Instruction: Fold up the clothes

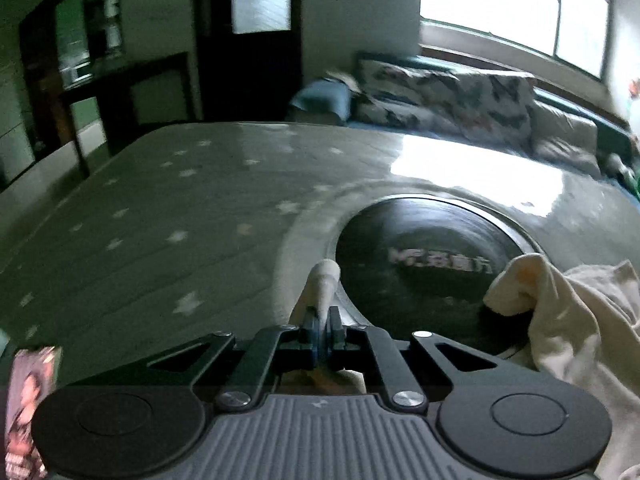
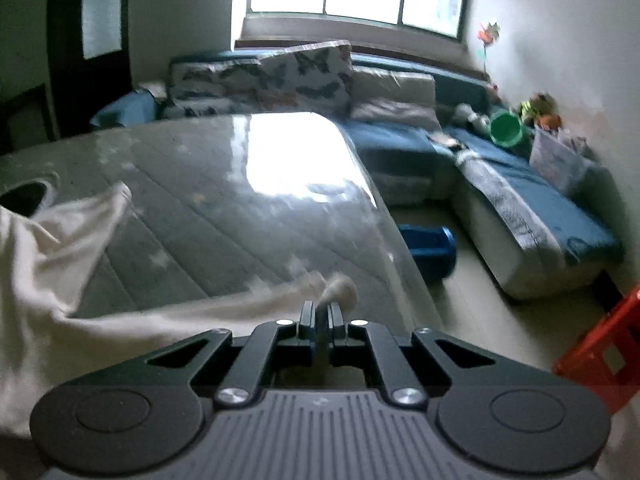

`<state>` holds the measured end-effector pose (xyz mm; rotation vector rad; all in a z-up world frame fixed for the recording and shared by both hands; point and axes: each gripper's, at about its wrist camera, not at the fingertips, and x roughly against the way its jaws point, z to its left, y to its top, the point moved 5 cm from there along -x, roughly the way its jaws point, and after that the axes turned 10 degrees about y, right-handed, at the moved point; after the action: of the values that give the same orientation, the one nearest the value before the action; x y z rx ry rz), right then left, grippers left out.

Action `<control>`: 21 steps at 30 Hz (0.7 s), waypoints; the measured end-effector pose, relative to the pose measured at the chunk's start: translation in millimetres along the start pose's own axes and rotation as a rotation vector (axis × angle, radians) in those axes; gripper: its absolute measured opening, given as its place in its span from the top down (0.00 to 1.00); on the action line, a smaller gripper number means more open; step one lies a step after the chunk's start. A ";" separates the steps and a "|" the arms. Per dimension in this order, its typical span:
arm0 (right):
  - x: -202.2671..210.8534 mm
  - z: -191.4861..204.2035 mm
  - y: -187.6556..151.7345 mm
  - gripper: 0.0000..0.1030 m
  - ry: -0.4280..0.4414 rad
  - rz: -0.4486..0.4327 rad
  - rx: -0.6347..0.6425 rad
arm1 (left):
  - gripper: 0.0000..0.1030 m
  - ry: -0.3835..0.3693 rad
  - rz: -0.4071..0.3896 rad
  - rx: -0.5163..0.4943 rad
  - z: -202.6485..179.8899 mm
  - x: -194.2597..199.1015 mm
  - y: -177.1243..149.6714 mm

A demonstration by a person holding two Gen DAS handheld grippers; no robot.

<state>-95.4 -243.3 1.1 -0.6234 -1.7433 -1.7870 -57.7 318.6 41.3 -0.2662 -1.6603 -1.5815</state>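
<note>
While both sets of jaws pinch the cream garment (image 2: 48, 248), we see left gripper (image 1: 321, 322) & right gripper (image 2: 321, 318) each clamped on a corner, cloth draped over the tabletop (image 1: 160, 200).

Left gripper (image 1: 321, 330): matte black scissor linkage, two crossed arms per side, pinned with round silver screws at the joints. Narrow dark blue-grey fingers (image 1: 310, 326) at 12 o'clock of the body, flat-sided, with a thin blue strip between them. Base is a ribbed grey plate with fine lengthwise grooves and a tiny pale mark at its top centre, flanked at 9 and 3 o'clock by large round black discs, each with a raised inner circle. Triangular cut-outs in the outer links.

Right gripper (image 2: 321, 324): same build, same black links, silver screws, grey ribbed plate, twin discs. No cables or sleeves visible.
</note>
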 end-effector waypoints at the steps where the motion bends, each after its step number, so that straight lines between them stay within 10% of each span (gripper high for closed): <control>1: -1.0 -3.3 -2.1 0.91 -0.008 0.002 -0.008 | 0.96 0.010 0.002 0.011 7.0 2.5 -4.0; 8: 9.7 7.7 -1.7 0.90 0.039 -0.035 0.001 | 0.96 0.070 0.045 0.028 35.5 1.2 -28.2; 21: 29.3 140.4 -27.7 0.84 0.462 0.078 0.273 | 0.90 0.094 0.071 0.006 43.6 -1.3 -31.9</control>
<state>-143.4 -105.4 6.9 -0.1452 -1.5730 -1.4587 -95.0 352.5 21.8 -0.2409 -1.5663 -1.5136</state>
